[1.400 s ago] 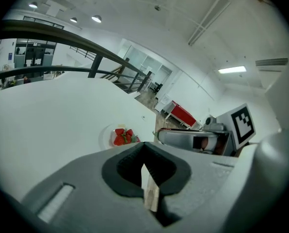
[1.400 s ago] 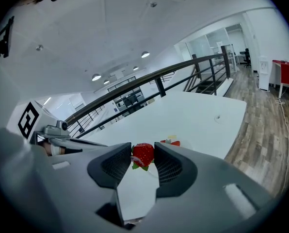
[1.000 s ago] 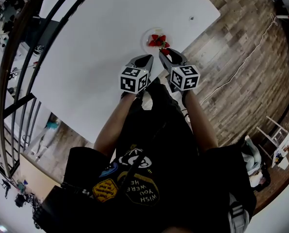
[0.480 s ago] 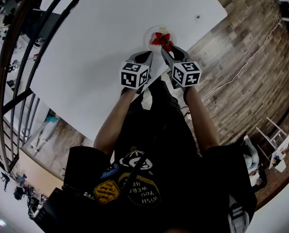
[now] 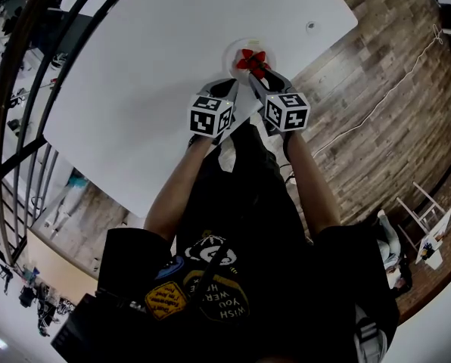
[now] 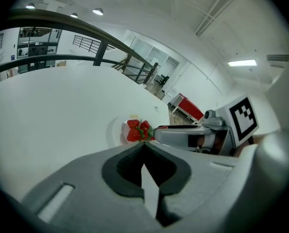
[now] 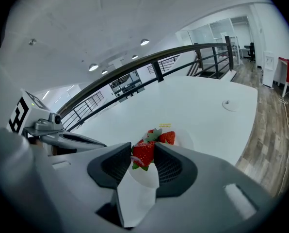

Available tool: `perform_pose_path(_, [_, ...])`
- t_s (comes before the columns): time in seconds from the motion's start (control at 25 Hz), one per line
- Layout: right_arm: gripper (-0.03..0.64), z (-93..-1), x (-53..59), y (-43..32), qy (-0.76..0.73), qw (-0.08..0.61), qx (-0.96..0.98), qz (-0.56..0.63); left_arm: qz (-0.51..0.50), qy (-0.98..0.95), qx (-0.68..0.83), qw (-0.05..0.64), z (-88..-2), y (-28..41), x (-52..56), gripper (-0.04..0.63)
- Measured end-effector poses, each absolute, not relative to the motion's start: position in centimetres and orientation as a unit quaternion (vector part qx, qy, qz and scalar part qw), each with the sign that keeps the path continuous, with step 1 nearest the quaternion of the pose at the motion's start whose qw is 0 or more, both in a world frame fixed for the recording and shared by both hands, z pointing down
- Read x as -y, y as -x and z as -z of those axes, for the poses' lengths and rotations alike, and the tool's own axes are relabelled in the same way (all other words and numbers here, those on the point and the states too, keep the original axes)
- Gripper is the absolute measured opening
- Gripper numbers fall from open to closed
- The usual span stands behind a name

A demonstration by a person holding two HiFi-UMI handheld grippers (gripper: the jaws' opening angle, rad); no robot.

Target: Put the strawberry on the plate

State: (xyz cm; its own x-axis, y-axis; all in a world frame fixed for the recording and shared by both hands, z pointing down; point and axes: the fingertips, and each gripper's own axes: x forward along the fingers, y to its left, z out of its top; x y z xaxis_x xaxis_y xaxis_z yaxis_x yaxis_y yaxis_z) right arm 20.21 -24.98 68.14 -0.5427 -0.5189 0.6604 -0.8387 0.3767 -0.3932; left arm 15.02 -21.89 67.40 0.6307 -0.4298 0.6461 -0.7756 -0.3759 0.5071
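Observation:
A small white plate (image 5: 233, 51) lies near the white table's front edge with a few red strawberries (image 5: 250, 57) on it. My right gripper (image 5: 257, 72) reaches to the plate's near rim. In the right gripper view it (image 7: 143, 146) is shut on one strawberry (image 7: 143, 156), with the plate (image 7: 185, 141) and the other strawberries (image 7: 167, 138) just beyond. My left gripper (image 5: 229, 88) hangs beside it to the left, short of the plate; in the left gripper view its jaws (image 6: 143, 144) meet at the tip with nothing between them. That view also shows the plate (image 6: 119, 131).
The white table (image 5: 165, 59) stretches away beyond the plate, with a small round fitting (image 5: 310, 27) at its far right. Dark railings (image 5: 29, 89) run along the left. Wooden floor (image 5: 377, 74) and a white cable lie to the right.
My right gripper has edged forward with the strawberry, closer to the fruit on the plate. The left gripper has kept its place beside it.

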Motion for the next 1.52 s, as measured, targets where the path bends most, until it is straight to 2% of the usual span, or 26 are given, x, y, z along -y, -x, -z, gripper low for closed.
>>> perform_pose_path(0.88, [0.153,-71.2,24.8,-19.6,-0.407,0.262,0.797,-0.361,-0.209,-0.793,0.394,0.416,-68.4,-14.0,22.0,0.0])
perform_pose_path(1.52, [0.153,-72.3,24.7,-18.7,-0.409,0.304,0.801,-0.314,-0.207,-0.788,0.404,0.415,-68.6,-13.0,21.3,0.0])
